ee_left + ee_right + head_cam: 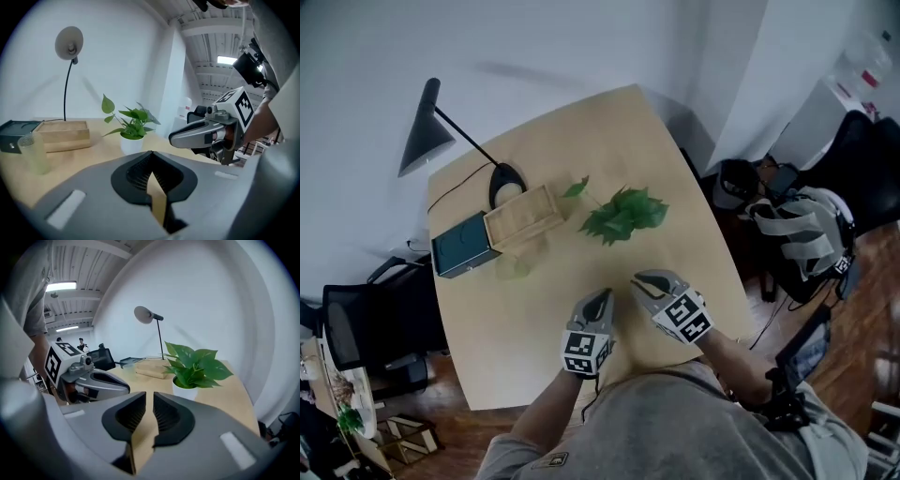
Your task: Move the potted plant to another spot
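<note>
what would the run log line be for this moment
stage: pre-grasp | potted plant: upright on table, untouched | left gripper: jaws shut, empty | right gripper: jaws slightly apart, empty

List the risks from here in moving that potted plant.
1. The left gripper is shut and the right gripper barely open: either could shove the white pot over instead of gripping it.
2. Leaves overhang the pot and could get pinched.
3. The clear cup nearby could get knocked.

plant [623,214] green, pot [131,144] white | table [675,272] tan | lamp [425,136] black | box [461,246] teal
</note>
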`<state>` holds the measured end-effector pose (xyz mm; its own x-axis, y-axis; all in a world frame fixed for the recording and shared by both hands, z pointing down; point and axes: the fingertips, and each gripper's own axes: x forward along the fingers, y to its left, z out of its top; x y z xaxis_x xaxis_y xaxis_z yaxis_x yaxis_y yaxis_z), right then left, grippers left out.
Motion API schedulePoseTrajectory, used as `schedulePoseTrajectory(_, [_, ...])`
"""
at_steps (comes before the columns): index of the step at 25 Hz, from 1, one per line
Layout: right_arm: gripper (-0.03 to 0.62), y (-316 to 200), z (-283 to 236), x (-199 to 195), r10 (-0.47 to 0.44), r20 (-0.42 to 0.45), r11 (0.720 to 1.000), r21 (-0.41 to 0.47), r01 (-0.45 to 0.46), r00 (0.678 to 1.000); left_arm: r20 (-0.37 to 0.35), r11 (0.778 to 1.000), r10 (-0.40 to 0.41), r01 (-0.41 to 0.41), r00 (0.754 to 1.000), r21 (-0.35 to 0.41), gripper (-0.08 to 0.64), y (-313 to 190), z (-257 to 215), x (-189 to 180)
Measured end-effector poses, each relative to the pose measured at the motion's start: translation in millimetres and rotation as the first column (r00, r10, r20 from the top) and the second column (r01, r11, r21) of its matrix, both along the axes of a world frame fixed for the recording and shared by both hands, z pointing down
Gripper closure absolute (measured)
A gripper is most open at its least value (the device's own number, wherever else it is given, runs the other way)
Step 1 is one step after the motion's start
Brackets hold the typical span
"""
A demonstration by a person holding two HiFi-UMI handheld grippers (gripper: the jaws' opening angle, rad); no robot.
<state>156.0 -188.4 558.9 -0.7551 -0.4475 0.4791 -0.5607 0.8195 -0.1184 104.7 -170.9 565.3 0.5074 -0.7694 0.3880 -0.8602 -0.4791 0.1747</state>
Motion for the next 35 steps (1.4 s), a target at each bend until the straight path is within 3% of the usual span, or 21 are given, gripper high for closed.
schedulePoseTrajectory(3, [0.586, 25.6, -3.7, -0.6, 0.012, -0.001, 1.000, -0.008, -0.012, 1.000, 0.012, 1.000, -0.018, 0.018, 1.000, 0.019, 0.558, 20.5, -4.7, -0.6])
schedulePoseTrajectory(19, [0.586, 119.4, 7.8, 18.4, 0.002, 0.036, 0.994, -0.105, 0.002, 0.999, -0.061, 0.999, -0.034, 0.031, 0.998, -0.044, 0.558, 113.3, -1.9, 15.7])
schedulePoseTrajectory(24, [0.586, 144.1, 4.4, 49.1, -0.039, 0.040, 0.996, -0.081, 0.042, 0.998, -0.088, 0.993, -0.106, 0.100, 0.990, -0.063, 0.558, 141.2, -0.6, 43.4])
schedulePoseTrajectory(35, [0.586, 196.7, -1.2, 98.0, -0.062, 0.067, 0.997, -0.044, 0.065, 0.996, -0.070, 0.989, -0.141, 0.137, 0.988, -0.054, 0.558, 214.2, -10.6, 94.7])
